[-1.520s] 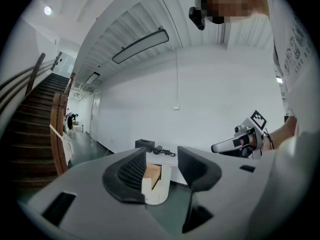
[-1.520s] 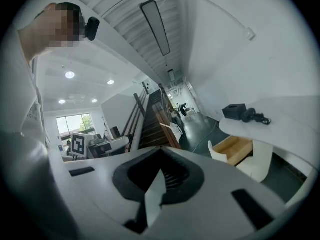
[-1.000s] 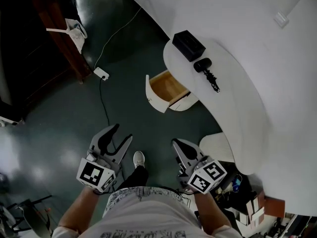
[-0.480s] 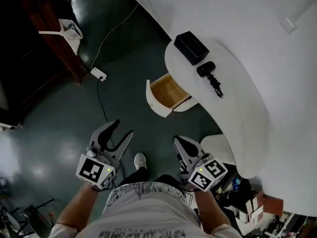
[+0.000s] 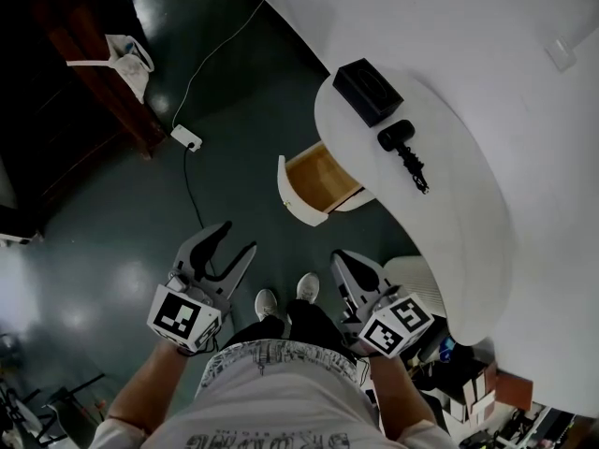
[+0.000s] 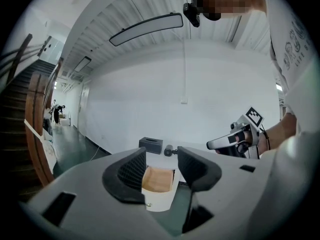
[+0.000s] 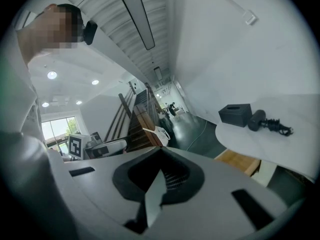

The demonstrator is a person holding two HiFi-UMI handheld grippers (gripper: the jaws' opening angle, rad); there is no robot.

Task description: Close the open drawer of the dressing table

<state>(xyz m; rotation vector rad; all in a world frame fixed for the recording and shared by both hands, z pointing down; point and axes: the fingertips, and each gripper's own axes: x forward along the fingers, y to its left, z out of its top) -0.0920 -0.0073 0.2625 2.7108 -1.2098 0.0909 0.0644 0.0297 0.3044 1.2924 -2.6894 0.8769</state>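
Note:
The white dressing table curves along the right of the head view. Its drawer stands pulled out, showing a wooden inside and a white curved front. My left gripper hangs open over the floor, short of the drawer and to its lower left. Seen from the left gripper view, the drawer sits between the spread fingers of the left gripper, some distance off. My right gripper is shut on nothing, below the drawer. In the right gripper view the right gripper has its pads together, with the drawer off to the right.
A black box and a black corded handheld device lie on the tabletop. A power strip with its cable lies on the dark floor. Dark wooden stairs with a white bag stand upper left. A white ribbed stool sits by my right gripper.
The person has stepped forward; a second shoe now shows. Both grippers have come slightly closer to the drawer. Neither gripper's jaws have changed.

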